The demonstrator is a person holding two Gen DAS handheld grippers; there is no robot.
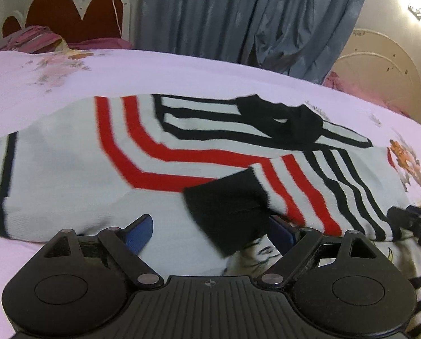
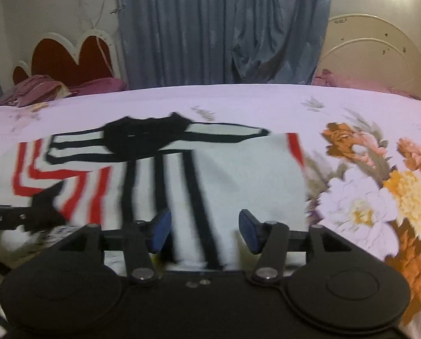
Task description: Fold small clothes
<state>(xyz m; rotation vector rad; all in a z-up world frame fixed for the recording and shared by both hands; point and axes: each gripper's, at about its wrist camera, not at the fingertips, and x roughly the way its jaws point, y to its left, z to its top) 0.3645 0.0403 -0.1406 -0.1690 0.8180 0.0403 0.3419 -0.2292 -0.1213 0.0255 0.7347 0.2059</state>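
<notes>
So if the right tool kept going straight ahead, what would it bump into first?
Most likely the striped sweater lying on the bed. The right tool points down at its white part with black stripes, though depth is hard to judge.

A white knit sweater [image 1: 69, 175] with red and black stripes lies spread on the floral bedsheet [image 1: 182, 67]. The left gripper [image 1: 210, 231] hangs over its black cuff [image 1: 227, 209], jaws wide apart.

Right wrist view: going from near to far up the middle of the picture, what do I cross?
Right gripper, jaws apart → striped sweater lying on the bed → its black collar → bare floral bedsheet → blue curtain behind the bed.
</notes>
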